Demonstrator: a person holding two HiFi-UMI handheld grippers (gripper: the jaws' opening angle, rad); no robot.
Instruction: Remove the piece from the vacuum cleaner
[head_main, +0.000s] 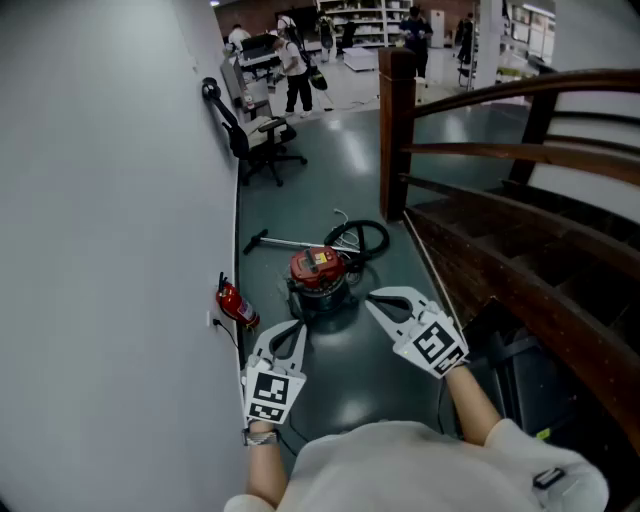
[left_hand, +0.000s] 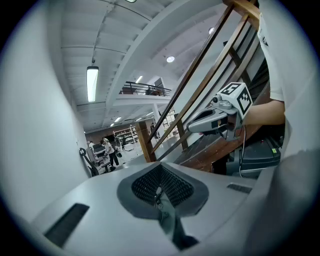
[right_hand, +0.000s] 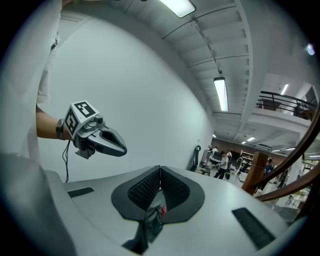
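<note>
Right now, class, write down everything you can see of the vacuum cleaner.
The vacuum cleaner is a canister with a glossy red top on a dark round drum. It stands upright on the dark floor. Its black hose loops behind it, and a pale wand lies flat to its left. Nothing else touches it.

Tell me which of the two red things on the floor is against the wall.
The small red fire extinguisher, at the foot of the white wall. The red-topped vacuum cleaner stands out on the open floor.

Red vacuum cleaner (head_main: 318, 272), upright on floor
</note>
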